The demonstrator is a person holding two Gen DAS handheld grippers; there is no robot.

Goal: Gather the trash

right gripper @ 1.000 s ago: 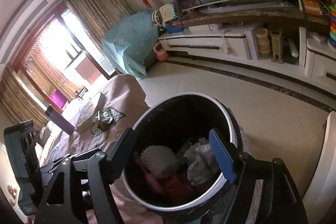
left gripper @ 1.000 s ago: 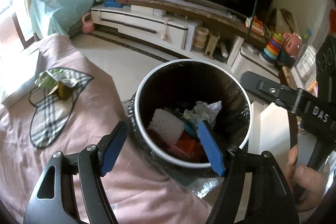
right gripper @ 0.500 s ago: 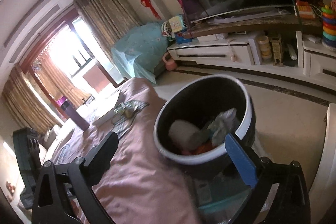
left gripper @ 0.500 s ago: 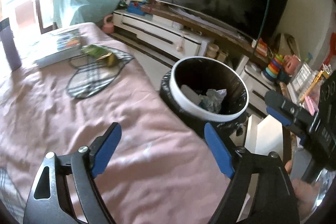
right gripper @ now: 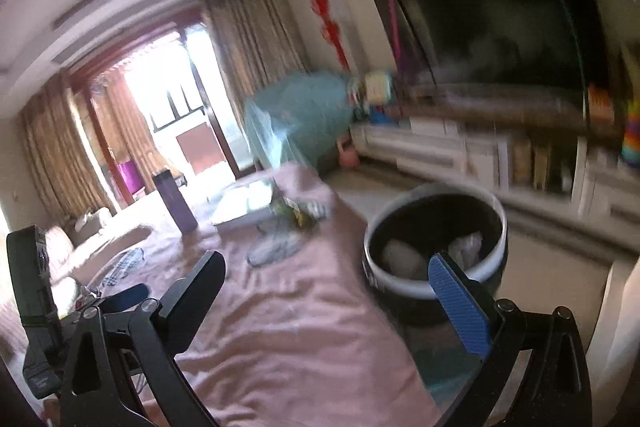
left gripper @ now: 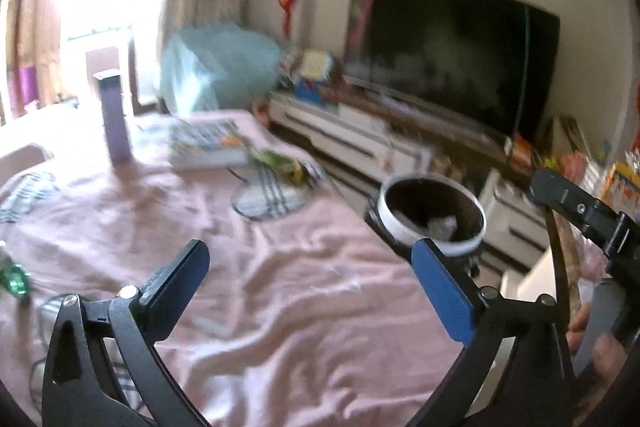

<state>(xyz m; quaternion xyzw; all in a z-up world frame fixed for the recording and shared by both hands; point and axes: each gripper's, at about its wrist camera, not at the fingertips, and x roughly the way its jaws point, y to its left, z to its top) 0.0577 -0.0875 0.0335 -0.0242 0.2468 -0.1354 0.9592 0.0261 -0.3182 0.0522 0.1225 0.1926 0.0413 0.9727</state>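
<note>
A black trash bin with a white rim [left gripper: 404, 223] [right gripper: 496, 255] stands off the right edge of the pink-covered table, with crumpled paper and other trash inside. A green and yellow wrapper [left gripper: 280, 165] [right gripper: 296, 211] lies on a plaid cloth [left gripper: 268, 199] far along the table. My left gripper [left gripper: 312, 287] is open and empty above the pink cover. My right gripper [right gripper: 336, 291] is open and empty, near the bin; it also shows at the right of the left wrist view [left gripper: 580, 215].
A purple bottle [left gripper: 114, 119] [right gripper: 176, 203] and a book [left gripper: 208, 147] stand at the table's far end. A green object [left gripper: 12, 275] lies at the left edge. A TV [left gripper: 448, 51] and a white cabinet [left gripper: 360, 135] line the far wall.
Both grippers have pulled back and up from over the bin, so the bin looks smaller and more of the pink table shows. Both stay open and empty.
</note>
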